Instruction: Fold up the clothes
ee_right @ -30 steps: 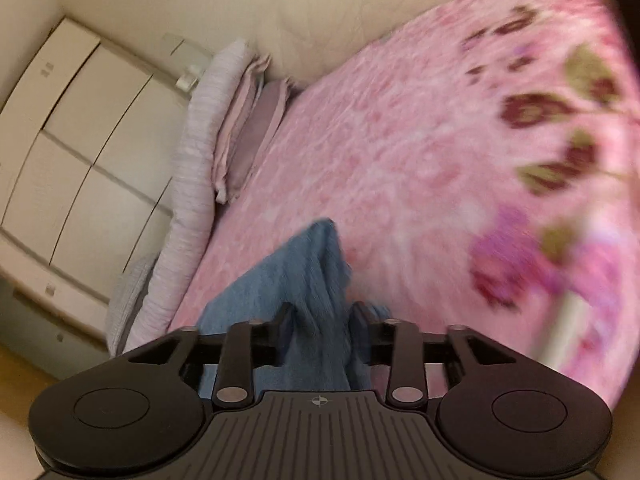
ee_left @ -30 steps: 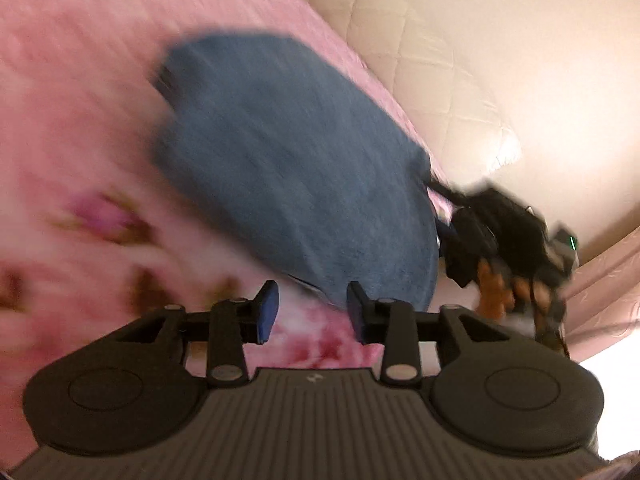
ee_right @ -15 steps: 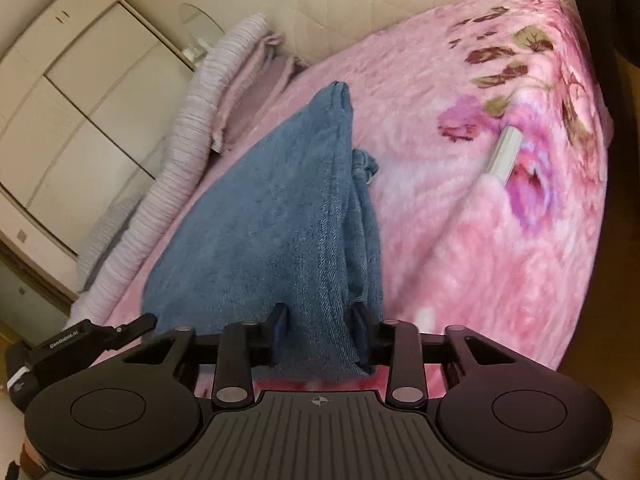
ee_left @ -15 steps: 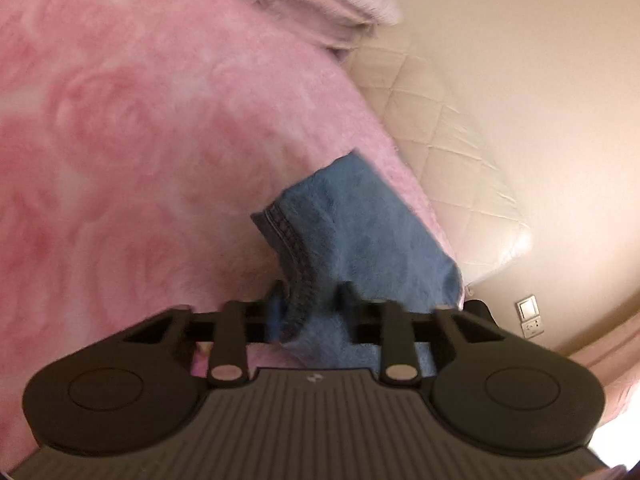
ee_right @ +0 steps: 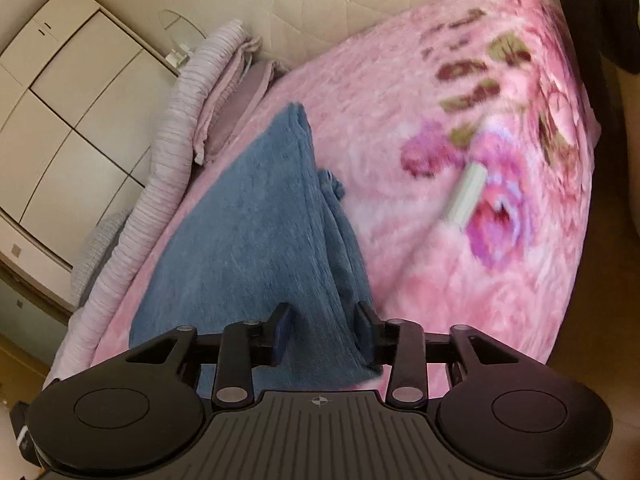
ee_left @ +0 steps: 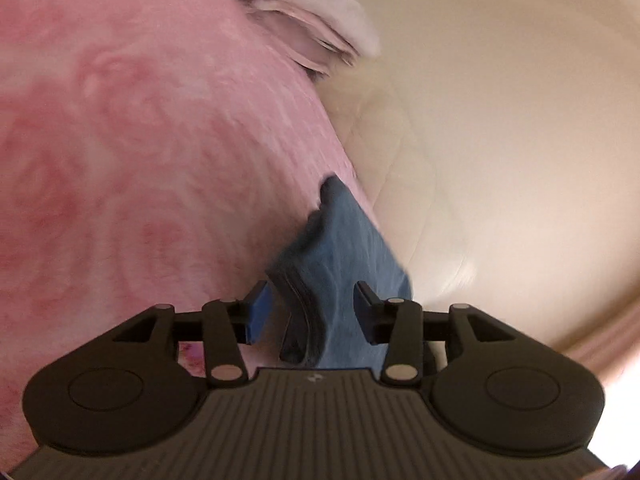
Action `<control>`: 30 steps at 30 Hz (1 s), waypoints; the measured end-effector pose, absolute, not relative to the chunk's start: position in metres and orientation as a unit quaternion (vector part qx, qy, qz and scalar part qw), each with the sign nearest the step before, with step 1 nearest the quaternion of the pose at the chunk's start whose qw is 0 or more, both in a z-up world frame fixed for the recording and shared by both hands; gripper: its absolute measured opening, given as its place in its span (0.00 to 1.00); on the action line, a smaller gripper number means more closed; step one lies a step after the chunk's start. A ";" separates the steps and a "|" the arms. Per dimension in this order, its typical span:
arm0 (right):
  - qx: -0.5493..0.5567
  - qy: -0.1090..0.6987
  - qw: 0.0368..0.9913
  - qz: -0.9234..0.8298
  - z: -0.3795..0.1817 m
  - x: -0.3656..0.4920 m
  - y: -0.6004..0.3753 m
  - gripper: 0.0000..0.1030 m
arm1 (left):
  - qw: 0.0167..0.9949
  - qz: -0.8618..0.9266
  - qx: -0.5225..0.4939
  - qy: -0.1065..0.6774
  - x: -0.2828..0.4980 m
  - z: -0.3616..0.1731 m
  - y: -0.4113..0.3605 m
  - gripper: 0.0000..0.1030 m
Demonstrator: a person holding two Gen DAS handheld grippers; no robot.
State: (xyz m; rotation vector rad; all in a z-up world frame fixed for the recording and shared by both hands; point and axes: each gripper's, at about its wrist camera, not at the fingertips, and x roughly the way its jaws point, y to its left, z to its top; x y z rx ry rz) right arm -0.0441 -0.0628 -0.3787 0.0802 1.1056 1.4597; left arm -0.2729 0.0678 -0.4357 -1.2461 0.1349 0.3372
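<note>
A blue denim garment (ee_right: 256,232) lies folded lengthwise on the pink floral bedspread (ee_right: 420,92). In the right wrist view it runs from between my fingers toward the pillows. My right gripper (ee_right: 324,330) has its jaws apart with the denim between them, not clamped. In the left wrist view the garment's other end (ee_left: 340,256) shows as stacked folded layers. My left gripper (ee_left: 310,310) is open, its jaws on either side of that folded edge with a gap on the left.
Pale striped pillows and folded bedding (ee_right: 188,112) lie at the head of the bed. A quilted cream headboard (ee_left: 460,160) stands close beside the garment. A white tube-like object (ee_right: 466,196) lies on the bedspread. White cupboards (ee_right: 60,120) stand behind the pillows.
Both grippers were shut on the denim half a second ago and have now opened. The garment has been laid down on the bed, and the left gripper has drawn back a little.
</note>
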 end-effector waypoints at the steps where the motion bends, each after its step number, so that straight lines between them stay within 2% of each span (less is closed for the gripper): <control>1: 0.042 0.474 0.612 0.632 -0.376 -0.042 -0.060 0.40 | 0.778 0.153 -0.607 0.045 -0.275 -0.444 0.072 0.38; 4: 0.062 0.475 0.616 0.625 -0.370 -0.036 -0.052 0.41 | 0.728 0.140 -0.671 0.000 -0.274 -0.467 0.075 0.38; 7: 0.064 0.478 0.619 0.620 -0.369 -0.036 -0.045 0.41 | 0.726 0.135 -0.674 -0.002 -0.261 -0.472 0.074 0.37; 9: 0.063 0.475 0.621 0.620 -0.371 -0.036 -0.041 0.41 | 0.732 0.140 -0.666 0.007 -0.257 -0.472 0.076 0.31; 10: 0.061 0.474 0.624 0.618 -0.371 -0.037 -0.040 0.41 | 0.735 0.139 -0.663 0.010 -0.255 -0.472 0.077 0.21; 11: 0.058 0.474 0.627 0.616 -0.372 -0.037 -0.037 0.38 | 0.744 0.141 -0.653 0.011 -0.255 -0.467 0.078 0.15; 12: 0.056 0.474 0.626 0.616 -0.373 -0.037 -0.035 0.28 | 0.752 0.143 -0.643 0.012 -0.255 -0.462 0.079 0.14; 13: 0.053 0.474 0.626 0.617 -0.374 -0.037 -0.032 0.23 | 0.773 0.148 -0.617 0.023 -0.254 -0.453 0.080 0.12; 15: 0.041 0.470 0.631 0.616 -0.375 -0.039 -0.027 0.20 | 0.813 0.152 -0.561 0.043 -0.256 -0.433 0.072 0.11; 20: 0.028 0.468 0.635 0.615 -0.380 -0.040 -0.023 0.19 | 0.881 0.171 -0.420 0.133 -0.241 -0.411 0.071 0.12; 22: 0.015 0.459 0.638 0.618 -0.383 -0.044 -0.023 0.19 | 0.873 0.187 -0.417 0.171 -0.234 -0.431 0.075 0.14; 24: 0.011 0.456 0.640 0.618 -0.386 -0.047 -0.021 0.19 | 0.870 0.218 -0.396 0.198 -0.224 -0.433 0.072 0.12; 26: 0.008 0.458 0.640 0.617 -0.385 -0.046 -0.021 0.19 | 0.883 0.251 -0.333 0.215 -0.215 -0.416 0.065 0.10; 28: 0.002 0.459 0.639 0.618 -0.381 -0.044 -0.021 0.22 | 0.886 0.255 -0.333 0.197 -0.218 -0.401 0.067 0.06; 30: -0.008 0.453 0.638 0.623 -0.371 -0.043 -0.022 0.26 | 0.889 0.259 -0.332 0.180 -0.222 -0.385 0.070 0.07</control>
